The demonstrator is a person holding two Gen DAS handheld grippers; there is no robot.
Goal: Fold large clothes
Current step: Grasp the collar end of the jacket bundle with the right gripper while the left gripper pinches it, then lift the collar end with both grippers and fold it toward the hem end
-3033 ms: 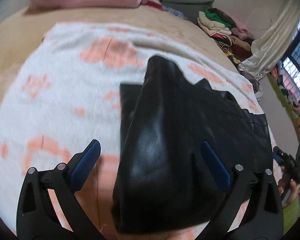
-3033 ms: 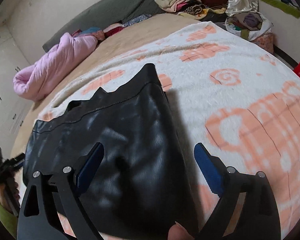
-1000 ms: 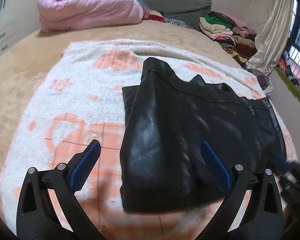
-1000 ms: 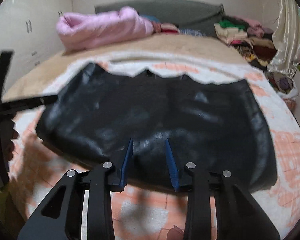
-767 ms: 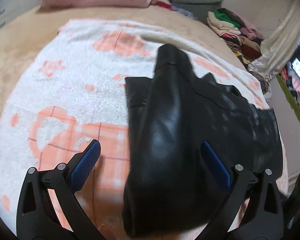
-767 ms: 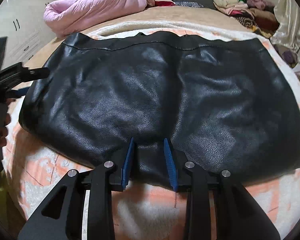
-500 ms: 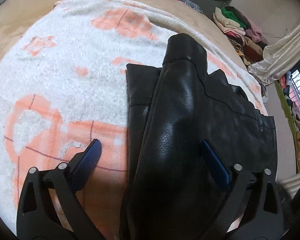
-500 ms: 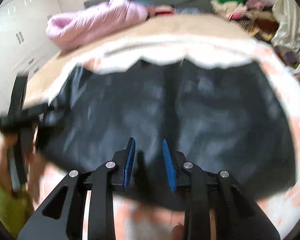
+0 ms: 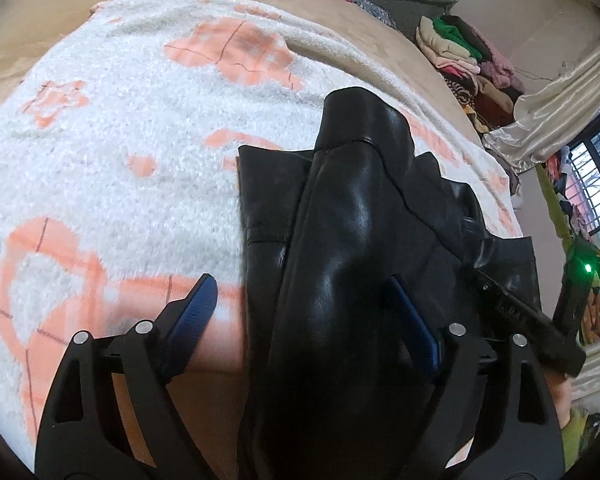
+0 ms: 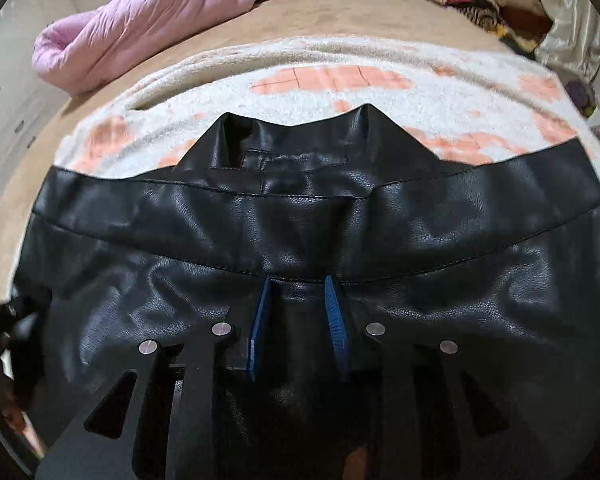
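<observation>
A black leather garment lies folded on a white blanket with orange patterns. My right gripper is shut on the near edge of the garment's upper layer, leather pinched between its blue pads. My left gripper is open, its blue fingers spread either side of the garment's left end, touching nothing. The right gripper's black body shows in the left wrist view on the garment's far side.
The blanket lies on a tan bed. A pink quilt sits at the bed's head. A pile of folded clothes and a cream curtain stand at the right, by a window.
My right gripper has closed in on the garment's near edge and now pinches it. My left gripper stays open and has moved lower and closer over the left end.
</observation>
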